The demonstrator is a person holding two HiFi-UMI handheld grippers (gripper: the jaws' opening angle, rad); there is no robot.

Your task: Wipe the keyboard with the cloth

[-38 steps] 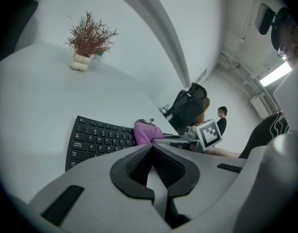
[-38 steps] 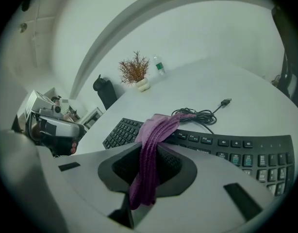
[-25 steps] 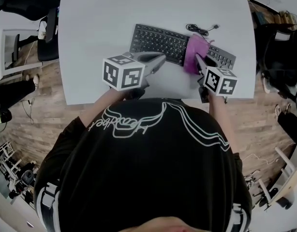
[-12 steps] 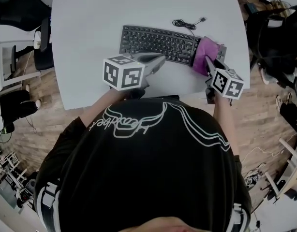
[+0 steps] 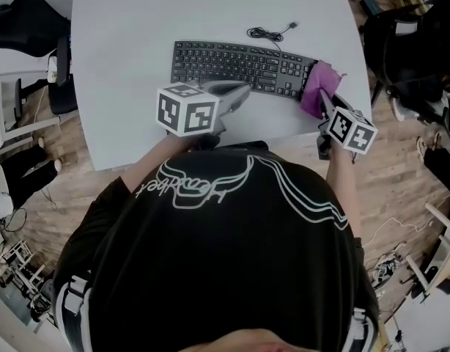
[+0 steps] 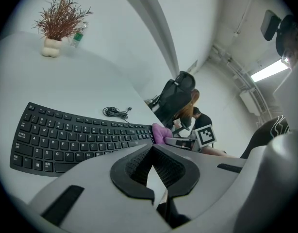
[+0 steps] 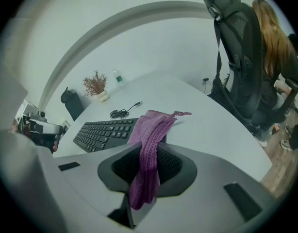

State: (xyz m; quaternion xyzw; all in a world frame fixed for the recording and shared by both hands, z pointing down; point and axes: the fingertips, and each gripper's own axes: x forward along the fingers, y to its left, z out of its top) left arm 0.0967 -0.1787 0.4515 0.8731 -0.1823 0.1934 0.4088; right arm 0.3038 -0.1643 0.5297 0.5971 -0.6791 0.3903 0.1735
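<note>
White table (image 5: 137,86) on wood-plank floor (image 5: 60,196); black office chair (image 7: 234,47); ceiling strip light (image 6: 269,71).

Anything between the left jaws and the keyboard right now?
Nothing. Only bare table separates the left gripper from the keyboard, as the left gripper view shows.

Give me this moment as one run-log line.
task: wipe keyboard | right gripper: shut on cloth, cloth at keyboard's right end | left gripper: shut, empty, in front of keyboard
</note>
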